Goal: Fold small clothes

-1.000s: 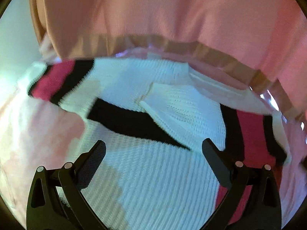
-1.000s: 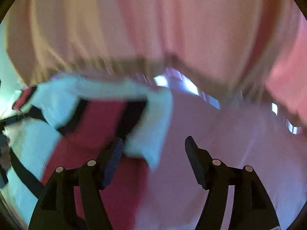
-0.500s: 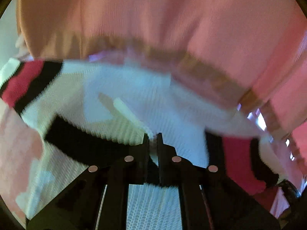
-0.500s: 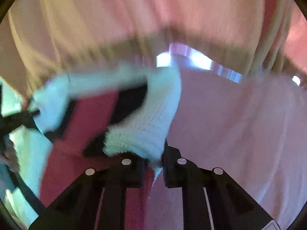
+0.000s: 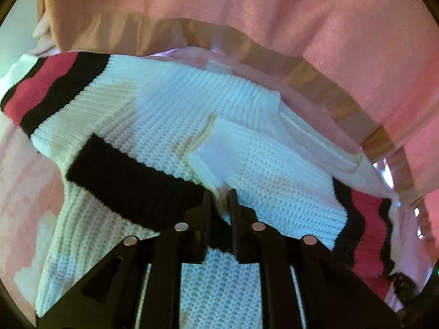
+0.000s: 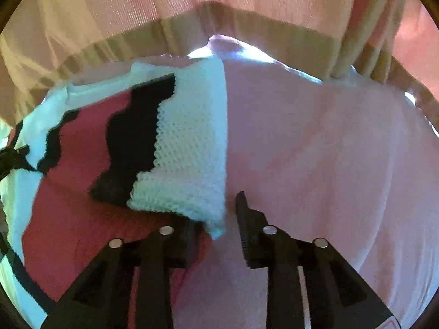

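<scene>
A small knit sweater (image 5: pixel 175 115), white with black and red bands, lies on a pink cloth surface (image 6: pixel 315 150). My left gripper (image 5: pixel 221 200) is shut on a white fold of the sweater near its middle. In the right wrist view the sweater's sleeve end (image 6: pixel 186 148), white with a black and red zigzag, is folded back over the red part. My right gripper (image 6: pixel 219 219) is shut on the white corner of that sleeve, with a narrow gap between the jaws. The left jaw tip is hidden under the knit.
A pink curtain with a tan hem (image 5: pixel 247 13) hangs along the far edge of the surface; it also shows in the right wrist view (image 6: pixel 219 0). Bare pink cloth lies to the right of the sleeve.
Both grippers went from open to shut on the sweater: the left on the middle fold, the right on the sleeve corner. The sleeve end now lies folded flatter over the red part.
</scene>
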A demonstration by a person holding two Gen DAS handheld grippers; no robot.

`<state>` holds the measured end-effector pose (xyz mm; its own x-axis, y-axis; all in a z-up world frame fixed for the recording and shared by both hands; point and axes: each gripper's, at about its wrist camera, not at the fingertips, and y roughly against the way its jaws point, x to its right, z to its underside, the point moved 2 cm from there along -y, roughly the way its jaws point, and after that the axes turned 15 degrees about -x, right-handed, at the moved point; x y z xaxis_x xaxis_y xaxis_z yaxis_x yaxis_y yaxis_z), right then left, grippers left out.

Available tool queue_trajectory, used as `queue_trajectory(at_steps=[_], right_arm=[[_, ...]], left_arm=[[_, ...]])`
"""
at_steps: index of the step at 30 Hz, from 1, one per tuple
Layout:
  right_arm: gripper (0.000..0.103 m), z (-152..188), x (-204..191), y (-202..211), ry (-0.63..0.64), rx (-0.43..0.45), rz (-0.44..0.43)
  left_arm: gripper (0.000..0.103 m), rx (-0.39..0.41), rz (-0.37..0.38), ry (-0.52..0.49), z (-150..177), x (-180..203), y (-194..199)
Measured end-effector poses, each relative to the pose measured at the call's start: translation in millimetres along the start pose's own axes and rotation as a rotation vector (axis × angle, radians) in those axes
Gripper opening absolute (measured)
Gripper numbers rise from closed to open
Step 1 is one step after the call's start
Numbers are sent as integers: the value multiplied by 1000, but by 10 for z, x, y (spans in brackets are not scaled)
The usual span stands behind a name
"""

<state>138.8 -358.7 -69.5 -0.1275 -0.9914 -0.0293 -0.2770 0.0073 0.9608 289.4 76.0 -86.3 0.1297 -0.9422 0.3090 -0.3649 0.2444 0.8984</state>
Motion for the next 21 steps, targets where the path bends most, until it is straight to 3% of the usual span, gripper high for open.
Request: queue_trajectory(at_steps=[2, 3, 4, 6, 8, 10, 14, 18, 21], right_arm=[[46, 40, -63, 292, 12, 48, 70], [52, 77, -120, 509, 14, 94, 133], [59, 104, -193, 668, 21, 132, 169], [69, 173, -338, 961, 40, 223, 167], [71, 288, -522, 1120, 62, 269, 106], [71, 397, -821, 1160, 117, 278, 64], [71, 610, -1374, 1008, 260, 248, 47], [71, 751, -1680, 776, 312, 184, -1], [71, 733, -1683, 603, 314, 146, 2]], left_arm=[[34, 51, -14, 21, -45, -106, 197], [55, 83, -33, 29, -86, -169, 303], [69, 119, -57, 42, -119, -262, 439], [87, 202, -100, 90, -234, -567, 747], [90, 263, -127, 180, -385, -1025, 987], [92, 270, -147, 257, -536, -1457, 1075], [92, 265, -257, 478, -933, -2621, 1151], [92, 227, -351, 580, -1176, -3321, 1023], [91, 198, -340, 608, -1293, -3614, 851]])
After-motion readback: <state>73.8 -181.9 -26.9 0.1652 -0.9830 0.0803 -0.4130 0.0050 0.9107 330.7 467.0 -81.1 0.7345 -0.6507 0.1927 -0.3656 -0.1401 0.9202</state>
